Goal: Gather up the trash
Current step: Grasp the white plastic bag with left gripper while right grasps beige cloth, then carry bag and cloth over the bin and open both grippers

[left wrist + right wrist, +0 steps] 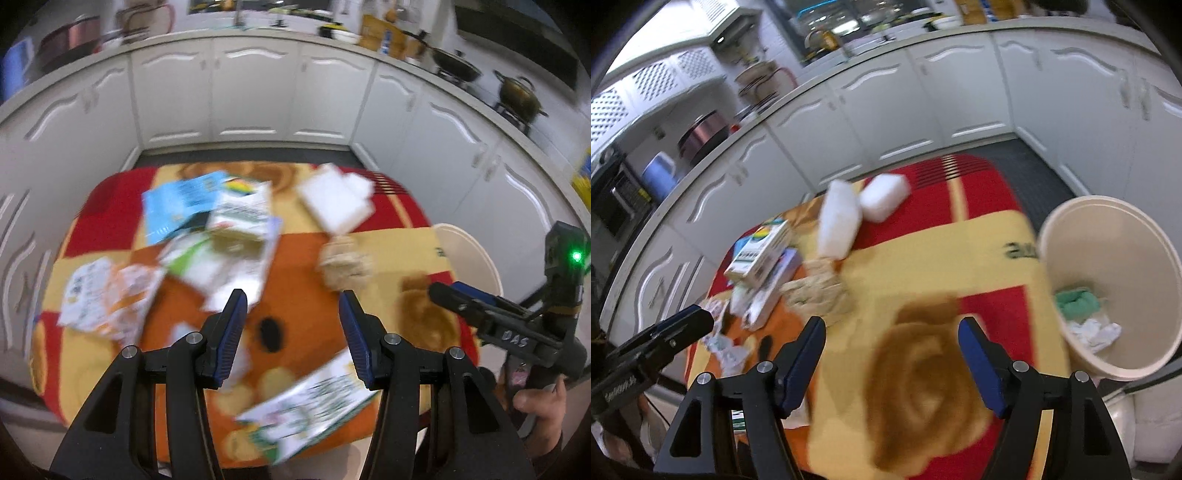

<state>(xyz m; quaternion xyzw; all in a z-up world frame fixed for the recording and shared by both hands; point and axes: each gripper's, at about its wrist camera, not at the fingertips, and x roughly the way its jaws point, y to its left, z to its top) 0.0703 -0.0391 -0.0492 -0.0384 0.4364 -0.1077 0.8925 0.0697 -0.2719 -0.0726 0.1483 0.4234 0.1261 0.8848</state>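
Trash lies scattered on a red, orange and yellow cloth (303,325) over a small table. In the left wrist view I see a blue booklet (177,206), a white carton (240,218), a crumpled printed wrapper (107,295), a beige crumpled paper (343,264), white foam blocks (336,197) and a green-printed leaflet (314,406). My left gripper (293,332) hangs open over the cloth, nothing between its fingers. My right gripper (892,363) is open and empty above the cloth (923,258). A cream bin (1108,288) at the right holds green and white scraps (1082,314).
White kitchen cabinets (255,96) run behind and beside the table, with pots on the counter (517,92). The right gripper's body and the hand holding it (543,402) show at the left view's right edge. A dark floor strip (1027,166) lies behind the table.
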